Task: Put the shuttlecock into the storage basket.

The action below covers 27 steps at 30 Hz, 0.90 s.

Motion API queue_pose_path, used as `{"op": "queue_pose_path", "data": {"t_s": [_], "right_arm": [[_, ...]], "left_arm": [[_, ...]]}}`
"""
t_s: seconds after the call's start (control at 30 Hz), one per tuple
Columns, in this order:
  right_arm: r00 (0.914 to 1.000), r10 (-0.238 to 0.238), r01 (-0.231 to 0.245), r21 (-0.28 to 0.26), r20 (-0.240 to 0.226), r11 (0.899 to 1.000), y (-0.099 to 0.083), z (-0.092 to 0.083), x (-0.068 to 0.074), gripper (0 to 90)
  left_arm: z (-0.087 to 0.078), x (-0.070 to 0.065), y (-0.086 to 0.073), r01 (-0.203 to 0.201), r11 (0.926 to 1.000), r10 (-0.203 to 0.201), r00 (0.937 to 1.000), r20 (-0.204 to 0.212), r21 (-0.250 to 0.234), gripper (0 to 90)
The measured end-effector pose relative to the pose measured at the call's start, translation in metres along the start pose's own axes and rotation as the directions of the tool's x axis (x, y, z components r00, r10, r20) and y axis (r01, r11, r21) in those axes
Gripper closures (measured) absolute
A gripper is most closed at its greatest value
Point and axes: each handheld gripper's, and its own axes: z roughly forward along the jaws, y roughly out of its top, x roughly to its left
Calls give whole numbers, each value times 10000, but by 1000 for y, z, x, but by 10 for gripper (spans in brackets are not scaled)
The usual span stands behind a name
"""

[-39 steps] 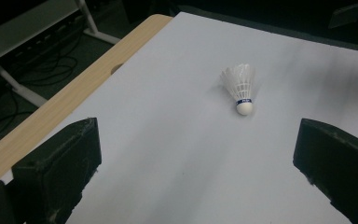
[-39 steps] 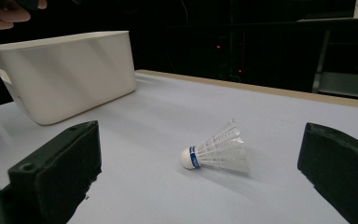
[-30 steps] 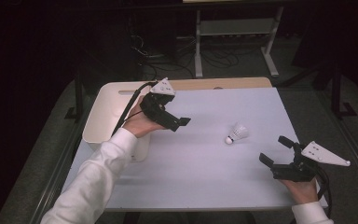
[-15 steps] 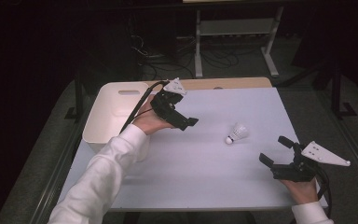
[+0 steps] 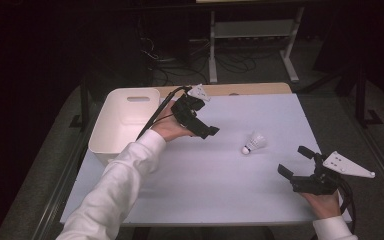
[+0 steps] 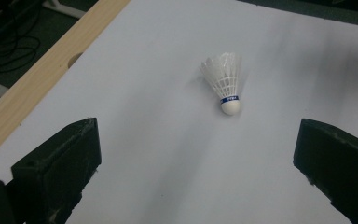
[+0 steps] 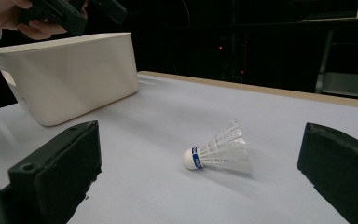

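Observation:
A white feathered shuttlecock point(image 5: 253, 142) with a blue band lies on its side on the pale blue table point(image 5: 205, 185), right of centre. My left gripper point(image 5: 207, 130) hovers to its left, open and empty, pointing toward it. In the left gripper view the shuttlecock point(image 6: 223, 81) lies ahead of the wide-apart jaws, cork end nearest. My right gripper point(image 5: 292, 160) rests near the table's front right, open and empty. In the right gripper view the shuttlecock point(image 7: 219, 151) lies ahead between the jaws, a short way off.
A white plastic bin point(image 5: 125, 120) stands at the table's left rear; in the right gripper view the bin point(image 7: 70, 74) appears at left, with the left gripper point(image 7: 70, 11) above it. A wooden strip point(image 5: 250, 89) edges the table's far side. Cables and a metal rack lie on the floor behind.
My left gripper has moved right, away from the bin and closer to the shuttlecock. The right gripper and the shuttlecock have stayed put.

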Motion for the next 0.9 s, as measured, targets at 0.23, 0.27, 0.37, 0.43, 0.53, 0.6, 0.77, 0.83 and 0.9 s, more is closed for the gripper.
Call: {"op": "queue_pose_path", "data": {"t_s": [0.23,0.27,0.37,0.43,0.53,0.6,0.77,0.83,0.9], "right_arm": [[10000,-13,13,-13,-13,10000,0,0,-1,0],[10000,-9,9,-19,-16,10000,0,0,-1,0],[10000,-2,2,-23,-21,10000,0,0,-1,0],[10000,17,-17,-5,-32,10000,0,0,-1,0],[10000,-11,11,10,-16,10000,-1,0,-2,0],[10000,-36,36,-15,-2,10000,-1,0,-2,0],[10000,3,-3,-40,-8,10000,-1,0,-2,0],[10000,14,-14,-52,-11,10000,0,-1,-2,0],[10000,51,-51,-60,-6,10000,0,-1,-2,0]], "left_arm": [[9,1,4,17,9999,-18,10000,52,137,3],[11,1,5,3,9999,-4,10000,68,169,4],[16,2,7,-72,9994,67,9999,137,348,4],[19,2,8,-177,9988,170,9997,155,466,4],[24,3,10,-127,9986,117,9998,185,504,4],[27,3,10,-68,9987,58,9998,203,501,4],[34,6,12,-110,9975,93,9996,249,704,4],[38,6,12,-62,9970,41,9996,276,767,4],[41,6,12,-39,9968,16,9996,287,804,4]]}}
